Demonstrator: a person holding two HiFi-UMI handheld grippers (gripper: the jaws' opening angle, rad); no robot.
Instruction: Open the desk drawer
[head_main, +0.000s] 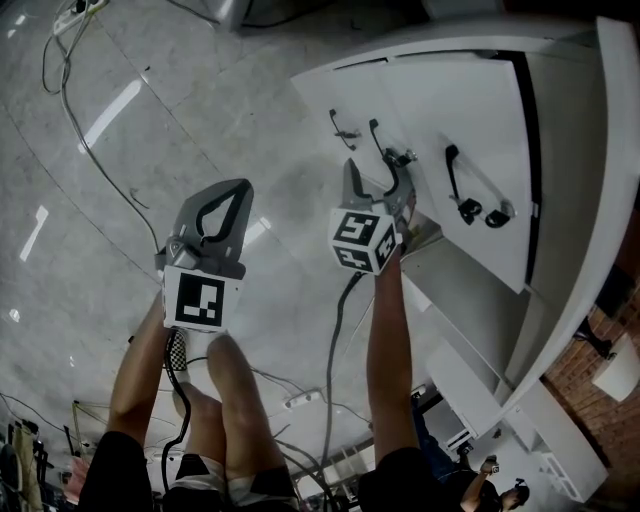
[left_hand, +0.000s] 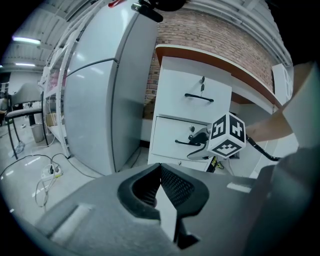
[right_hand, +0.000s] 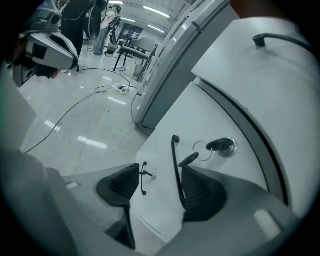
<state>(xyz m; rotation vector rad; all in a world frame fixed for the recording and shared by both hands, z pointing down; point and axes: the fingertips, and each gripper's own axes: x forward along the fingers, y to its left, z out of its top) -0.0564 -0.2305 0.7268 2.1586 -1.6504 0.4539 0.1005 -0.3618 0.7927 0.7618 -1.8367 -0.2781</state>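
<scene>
Currently the right gripper (right_hand: 159, 189) is spread around the middle drawer (right_hand: 210, 120) handle (right_hand: 176, 167). The bar is just beside one pad, its long axis across the closing direction. The left gripper (left_hand: 160, 172) is pressed together, empty and well apart from the drawer, so the right is nearer.

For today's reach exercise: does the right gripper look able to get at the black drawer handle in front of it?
Probably yes: the right gripper has its jaws apart, and the drawer handle lies between them, close to one pad, with nothing blocking.
</scene>
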